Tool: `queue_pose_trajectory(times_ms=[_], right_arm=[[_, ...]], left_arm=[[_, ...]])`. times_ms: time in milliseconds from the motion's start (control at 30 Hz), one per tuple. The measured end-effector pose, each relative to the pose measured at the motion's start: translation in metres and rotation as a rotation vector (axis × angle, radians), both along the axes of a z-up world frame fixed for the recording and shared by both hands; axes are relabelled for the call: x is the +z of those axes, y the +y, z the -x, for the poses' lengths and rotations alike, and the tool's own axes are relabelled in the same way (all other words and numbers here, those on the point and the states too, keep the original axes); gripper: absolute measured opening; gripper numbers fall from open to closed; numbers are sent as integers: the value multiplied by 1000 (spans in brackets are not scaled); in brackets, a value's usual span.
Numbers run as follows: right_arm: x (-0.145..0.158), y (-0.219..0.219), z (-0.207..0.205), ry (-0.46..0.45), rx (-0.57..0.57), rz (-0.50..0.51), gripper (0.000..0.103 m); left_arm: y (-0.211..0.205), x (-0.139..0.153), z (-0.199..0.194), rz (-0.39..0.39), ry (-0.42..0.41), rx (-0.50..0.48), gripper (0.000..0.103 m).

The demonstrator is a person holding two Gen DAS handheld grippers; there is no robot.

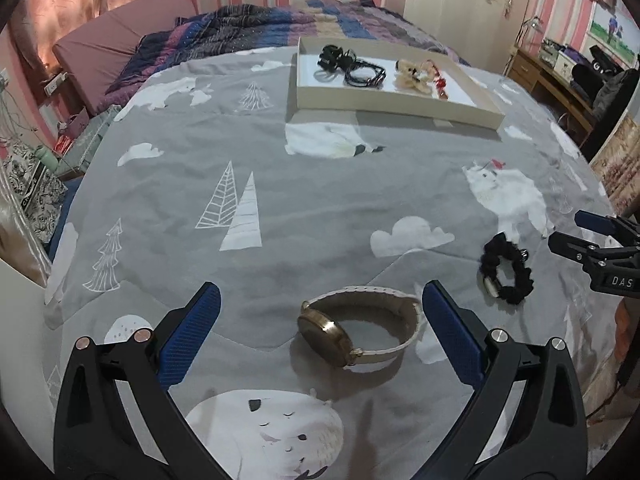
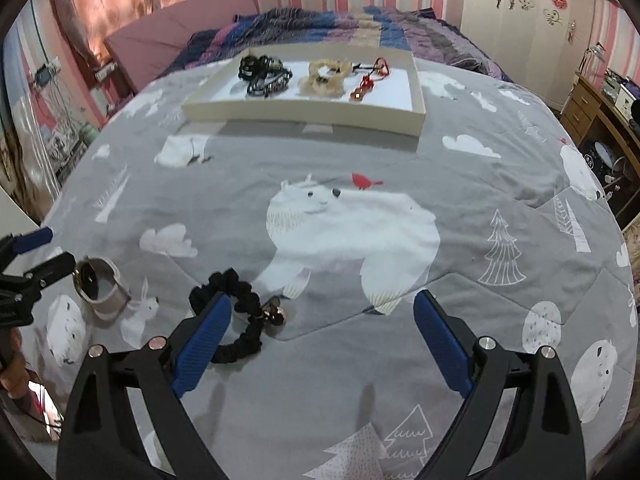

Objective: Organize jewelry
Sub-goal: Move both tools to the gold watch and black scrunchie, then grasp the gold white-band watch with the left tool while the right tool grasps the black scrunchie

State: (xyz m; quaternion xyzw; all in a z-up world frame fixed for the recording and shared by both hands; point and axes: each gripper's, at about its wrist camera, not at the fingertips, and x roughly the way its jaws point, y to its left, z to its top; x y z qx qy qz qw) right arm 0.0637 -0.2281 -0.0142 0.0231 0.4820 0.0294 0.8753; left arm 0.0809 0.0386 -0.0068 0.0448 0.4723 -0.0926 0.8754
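The left gripper is standing wide apart around a gold watch lying on the grey bedspread. The right gripper is gaping likewise, its left finger overlapping a black scrunchie. Farther off, a cream tray is holding dark bands, a beige scrunchie and red pieces.

Bedspread: grey, printed with white bears, trees, clouds. Watch: gold case, cream strap. Scrunchie was black. Tray: cream. Finger pads were blue.
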Motion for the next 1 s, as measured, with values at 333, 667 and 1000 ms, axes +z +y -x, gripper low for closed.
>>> queue_pose_trajectory(times_ms=[333,667,1000], right_arm=[[-17,17,-3,10,28,28,92],[-19,19,-6,15,31,30,92],[-28,21,-8,28,28,35,91]], left_arm=[[-2,-22,-7,-36,71,22,90],[-9,-38,-22,-66,151,26,73],[-18,-50,-17,-49,197,-11,54]])
